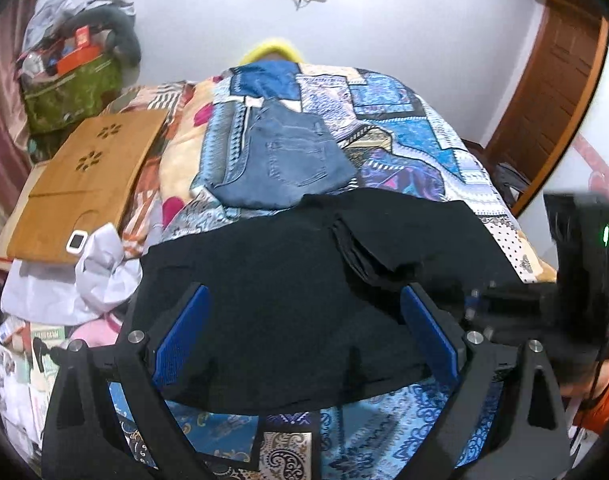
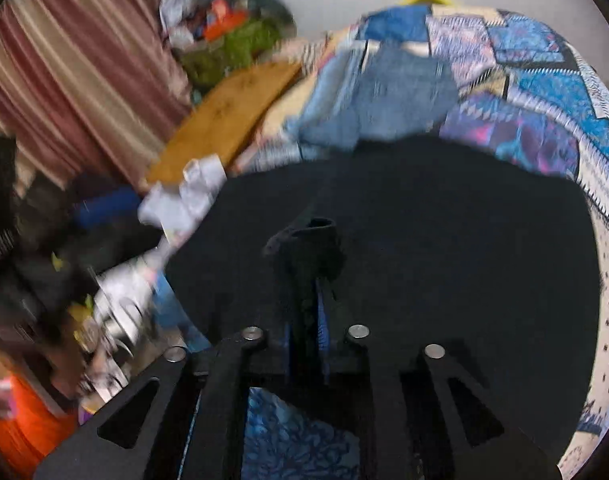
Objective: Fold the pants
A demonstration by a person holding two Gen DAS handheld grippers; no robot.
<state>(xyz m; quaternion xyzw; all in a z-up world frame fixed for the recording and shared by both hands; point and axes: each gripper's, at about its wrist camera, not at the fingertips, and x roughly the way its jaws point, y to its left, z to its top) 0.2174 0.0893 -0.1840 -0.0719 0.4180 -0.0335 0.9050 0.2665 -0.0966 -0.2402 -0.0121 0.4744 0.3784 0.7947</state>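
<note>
Black pants [image 1: 288, 280] lie spread across the patterned bedspread [image 1: 416, 136]. My left gripper [image 1: 304, 320] is open, its blue pads [image 1: 180, 340] hovering wide apart over the near part of the pants. My right gripper [image 2: 310, 276] is shut on a bunched fold of the black pants [image 2: 444, 240], lifting it a little; this view is blurred. The right gripper body also shows at the right edge of the left wrist view [image 1: 580, 264], beside a raised fold [image 1: 368, 248].
Folded blue jeans [image 1: 284, 160] lie further back on the bed. A wooden lap tray [image 1: 84, 176] with a small white device [image 1: 77, 242] sits left, beside white cloth [image 1: 100, 276]. A green bag of clutter [image 1: 72, 88] stands at the back left. A door [image 1: 552, 92] is right.
</note>
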